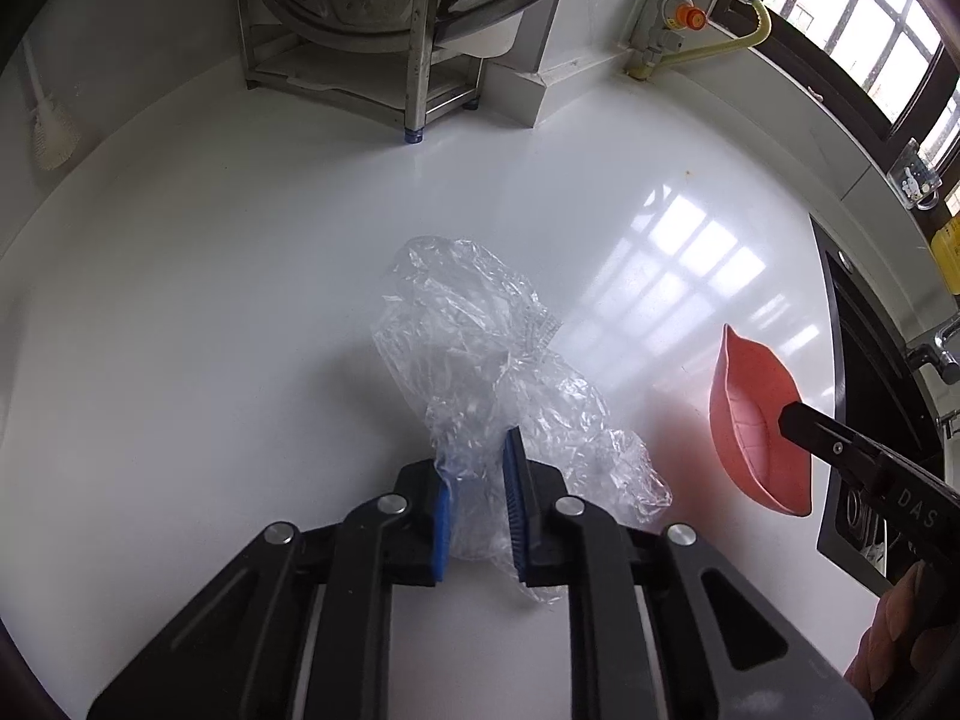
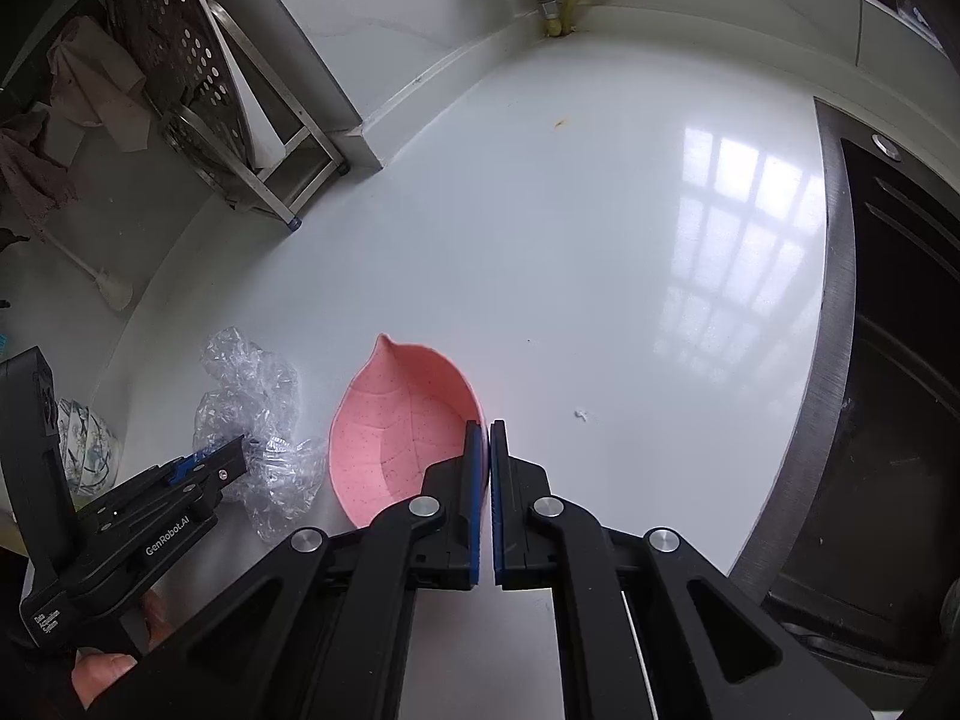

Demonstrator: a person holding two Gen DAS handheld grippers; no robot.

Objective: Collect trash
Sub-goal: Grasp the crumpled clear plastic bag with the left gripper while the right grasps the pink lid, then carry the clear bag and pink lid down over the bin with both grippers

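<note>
Crumpled plastic wrap [image 2: 252, 414] lies left of the leaf-shaped dish [image 2: 396, 420] on the counter [image 2: 600, 240]

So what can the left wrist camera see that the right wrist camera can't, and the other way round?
Only the left wrist view shows the window panes and a yellow box at the right edge. Only the right wrist view shows brownish cloths hanging at the left and a small white crumb on the counter. Both show the crumpled clear plastic wrap pinched in the left hand-held gripper, the pink leaf-shaped dish clamped by the right hand-held gripper, and the white countertop.
</note>
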